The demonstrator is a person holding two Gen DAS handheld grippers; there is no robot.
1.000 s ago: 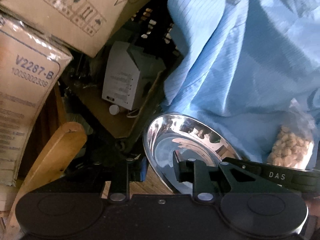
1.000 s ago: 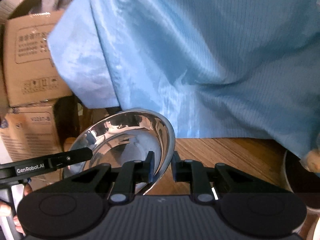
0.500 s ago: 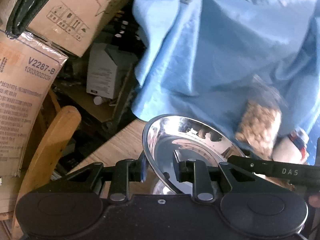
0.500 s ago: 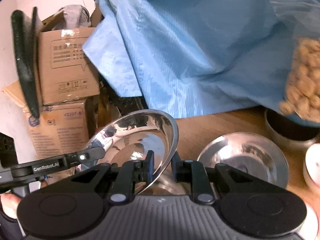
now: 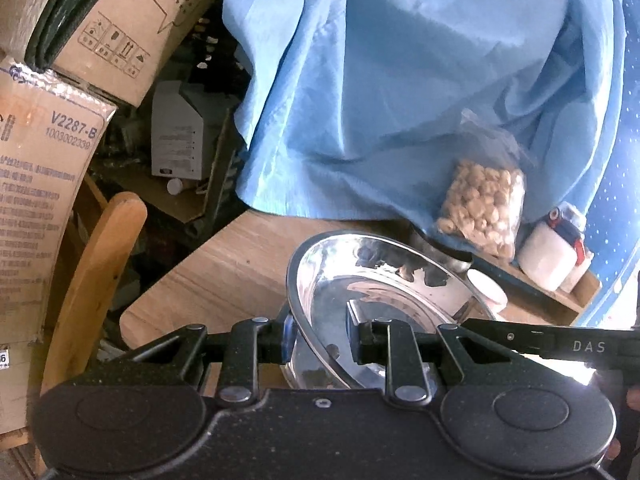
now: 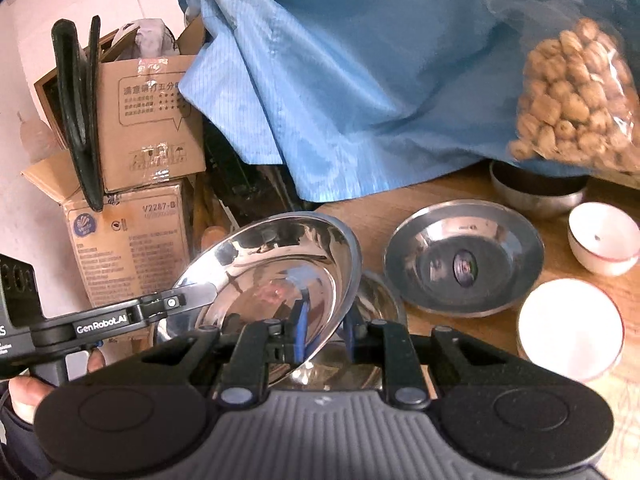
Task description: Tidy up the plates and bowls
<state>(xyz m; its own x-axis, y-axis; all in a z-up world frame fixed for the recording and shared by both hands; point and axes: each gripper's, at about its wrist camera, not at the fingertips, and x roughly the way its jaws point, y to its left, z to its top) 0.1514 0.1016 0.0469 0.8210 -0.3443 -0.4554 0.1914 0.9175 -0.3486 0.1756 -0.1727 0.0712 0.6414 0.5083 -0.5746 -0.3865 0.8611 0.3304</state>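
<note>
I hold a shiny steel plate [image 5: 384, 280] [image 6: 272, 268] tilted above the wooden table [image 5: 224, 280], one gripper on each side. My left gripper [image 5: 320, 340] is shut on its left rim. In the right wrist view that gripper [image 6: 176, 302] reaches in from the left. My right gripper [image 6: 324, 340] is shut on the opposite rim, and its finger [image 5: 480, 326] shows in the left wrist view. Directly under the held plate sits another steel dish [image 6: 380, 300], mostly hidden. A second steel plate [image 6: 464, 264] lies flat to the right.
Two white bowls [image 6: 604, 240] [image 6: 570, 330] and a dark metal bowl [image 6: 536, 192] stand at the right. A bag of nuts [image 6: 576, 100] hangs over them against blue cloth [image 6: 360, 80]. Cardboard boxes [image 6: 132, 128] and a wooden chair back [image 5: 96, 264] lie beyond the table's left edge.
Both grippers have carried the plate sideways from beside the boxes to over the table. The steel dishes, white bowls and nut bag have come into view.
</note>
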